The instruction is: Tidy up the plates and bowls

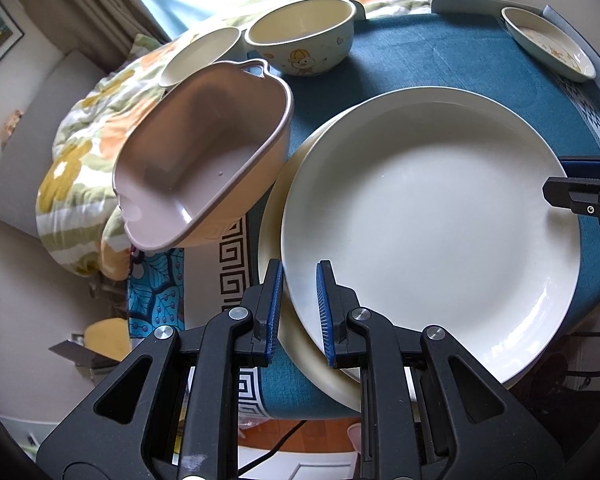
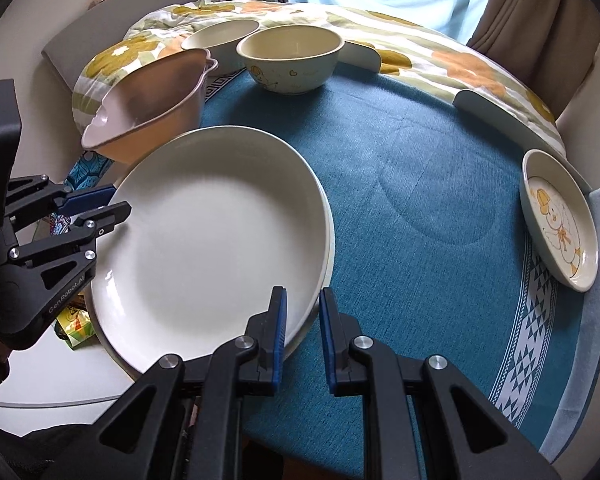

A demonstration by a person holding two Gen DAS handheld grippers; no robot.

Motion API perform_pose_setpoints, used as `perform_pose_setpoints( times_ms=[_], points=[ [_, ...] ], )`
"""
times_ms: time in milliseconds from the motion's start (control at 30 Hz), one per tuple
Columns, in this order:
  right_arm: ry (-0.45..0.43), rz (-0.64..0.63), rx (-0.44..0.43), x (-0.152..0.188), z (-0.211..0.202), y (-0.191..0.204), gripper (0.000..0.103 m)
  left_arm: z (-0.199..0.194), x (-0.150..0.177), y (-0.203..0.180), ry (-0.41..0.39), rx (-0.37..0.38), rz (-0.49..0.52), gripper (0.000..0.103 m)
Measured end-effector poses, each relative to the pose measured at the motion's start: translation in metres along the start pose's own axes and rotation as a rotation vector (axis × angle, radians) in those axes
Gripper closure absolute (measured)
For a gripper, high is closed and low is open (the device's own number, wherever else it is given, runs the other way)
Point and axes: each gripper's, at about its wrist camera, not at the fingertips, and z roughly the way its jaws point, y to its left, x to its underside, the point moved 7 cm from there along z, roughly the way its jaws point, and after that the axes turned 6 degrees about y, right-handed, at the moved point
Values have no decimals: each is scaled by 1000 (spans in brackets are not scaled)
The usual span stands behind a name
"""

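Note:
A large white plate (image 1: 428, 224) (image 2: 208, 232) lies on a cream plate (image 1: 272, 248) (image 2: 329, 248), slightly offset, above the teal tablecloth (image 2: 420, 184). My left gripper (image 1: 298, 272) (image 2: 116, 206) is shut on the white plate's rim on one side. Across from it, my right gripper (image 2: 302, 296) (image 1: 556, 184) is shut on the opposite rim. A pink-tan bowl with handles (image 1: 204, 152) (image 2: 148, 108) leans beside the plates. Farther back stand a cream bowl with a duck drawing (image 1: 304, 36) (image 2: 290, 60) and a white bowl (image 1: 200, 54) (image 2: 220, 36). A small duck plate (image 1: 548, 44) (image 2: 560, 220) sits near the table's edge.
A flowered quilt (image 2: 440, 60) is bunched along the table's far side, with curtains (image 2: 532, 8) and a window behind it. The plates overhang the table's near-left edge. A yellow-green packet (image 2: 76, 326) lies on a white surface below that edge.

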Motion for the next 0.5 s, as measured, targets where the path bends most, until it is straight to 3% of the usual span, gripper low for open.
perform_pose_setpoints(
  times_ms=[333, 500],
  points=[
    [-9, 11, -14, 1, 0, 4, 88, -1, 3, 3, -10, 9, -15, 88],
    [-34, 46, -37, 1, -12, 0, 88, -15, 0, 8, -21, 51, -48, 88]
  ],
)
